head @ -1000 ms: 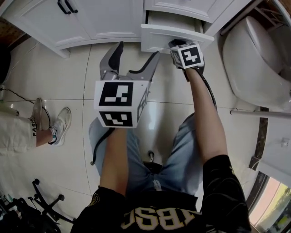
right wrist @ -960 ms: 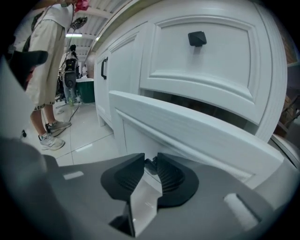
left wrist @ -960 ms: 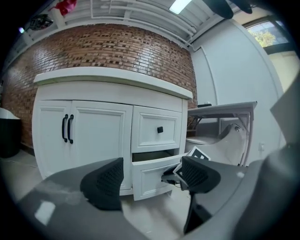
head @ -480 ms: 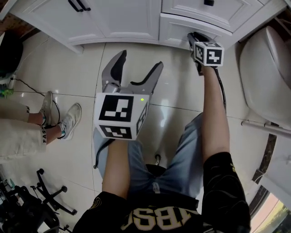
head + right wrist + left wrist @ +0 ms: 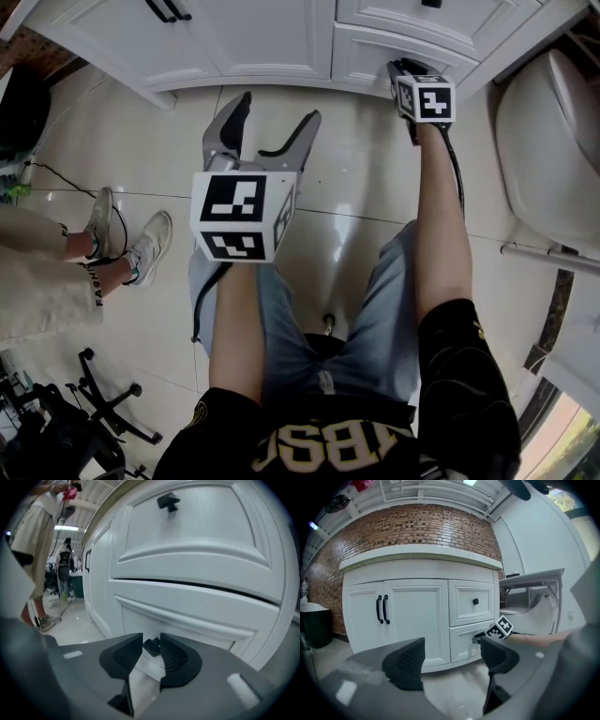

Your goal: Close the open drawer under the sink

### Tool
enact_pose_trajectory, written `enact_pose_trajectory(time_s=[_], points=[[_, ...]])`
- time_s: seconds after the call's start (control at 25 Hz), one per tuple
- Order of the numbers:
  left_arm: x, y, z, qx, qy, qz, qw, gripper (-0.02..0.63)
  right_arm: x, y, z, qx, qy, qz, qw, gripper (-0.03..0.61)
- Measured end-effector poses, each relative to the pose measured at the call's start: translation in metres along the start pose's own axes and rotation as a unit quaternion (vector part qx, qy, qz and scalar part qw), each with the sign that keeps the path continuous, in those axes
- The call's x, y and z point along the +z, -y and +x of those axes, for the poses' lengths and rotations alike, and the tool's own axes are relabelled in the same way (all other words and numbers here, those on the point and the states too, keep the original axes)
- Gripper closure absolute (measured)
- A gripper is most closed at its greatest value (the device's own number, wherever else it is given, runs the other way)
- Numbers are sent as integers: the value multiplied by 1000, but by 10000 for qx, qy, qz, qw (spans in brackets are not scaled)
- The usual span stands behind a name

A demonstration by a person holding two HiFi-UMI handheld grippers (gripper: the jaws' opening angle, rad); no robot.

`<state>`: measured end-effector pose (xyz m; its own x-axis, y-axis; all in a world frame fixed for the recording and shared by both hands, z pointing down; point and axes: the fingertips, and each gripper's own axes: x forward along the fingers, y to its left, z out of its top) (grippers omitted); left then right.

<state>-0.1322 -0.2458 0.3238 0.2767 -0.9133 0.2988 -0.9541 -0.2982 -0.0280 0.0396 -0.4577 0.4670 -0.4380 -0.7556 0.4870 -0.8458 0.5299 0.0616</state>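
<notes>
The lower white drawer [image 5: 367, 52] of the sink cabinet sits flush with the cabinet front, under the upper drawer [image 5: 197, 522]. My right gripper [image 5: 399, 68] is right at the drawer face. Its jaws are opening, and the small black knob [image 5: 151, 645] lies in the narrow gap between the pads, which no longer squeeze it. The left gripper view shows the same drawer [image 5: 465, 638] with the right gripper's marker cube [image 5: 500, 627] in front of it. My left gripper [image 5: 272, 131] hangs open above the tiled floor, well short of the cabinet, with nothing between its fingers [image 5: 407, 660].
A white toilet [image 5: 548, 141] stands right of the cabinet. Two cabinet doors with black handles [image 5: 382, 609] are to the left. A bystander's legs and sneakers [image 5: 127, 239] are on the floor at left, with a chair base [image 5: 98, 412] nearer me.
The lower drawer stood pulled out a second ago; my right gripper pushed it in until it was flush. The right jaws have parted slightly. My left gripper edged toward the cabinet.
</notes>
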Motion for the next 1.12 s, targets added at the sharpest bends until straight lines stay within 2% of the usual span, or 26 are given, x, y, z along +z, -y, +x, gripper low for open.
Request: enact_pose_trajectory(time_s=[0.04,0.08,0.16,0.24,0.36,0.6,0.72,0.88,1.0,1.12], points=[[0,-2,0,12,7,-12,10000,237,0,-2,-3,139,52,320,9994,451],[-1,-1,-1,-1,12,-39,10000,237,0,-4,-8,242,106,658,9975,407],[3,3,-4,-49,79,-63,9999,236,6,-4,-27,263,248,1050,9938,396],[10,6,-8,-57,230,-46,9997,230,21,-2,-50,183,447,904,9947,395],[22,8,-11,-64,501,-75,9987,224,45,1,-93,-56,802,409,9959,394],[36,15,-27,19,962,-114,9953,219,66,-28,-185,-153,1513,166,9882,391],[51,25,-33,158,1278,102,9916,219,67,-31,-229,-391,1740,-131,9839,374],[50,44,-33,261,1310,428,9901,219,47,-35,-279,-670,2047,288,9761,308],[51,57,-31,123,1352,283,9903,219,41,-39,-305,-904,2328,525,9669,241],[53,59,-31,141,1391,207,9900,219,49,-41,-316,-1147,2568,420,9587,221]])
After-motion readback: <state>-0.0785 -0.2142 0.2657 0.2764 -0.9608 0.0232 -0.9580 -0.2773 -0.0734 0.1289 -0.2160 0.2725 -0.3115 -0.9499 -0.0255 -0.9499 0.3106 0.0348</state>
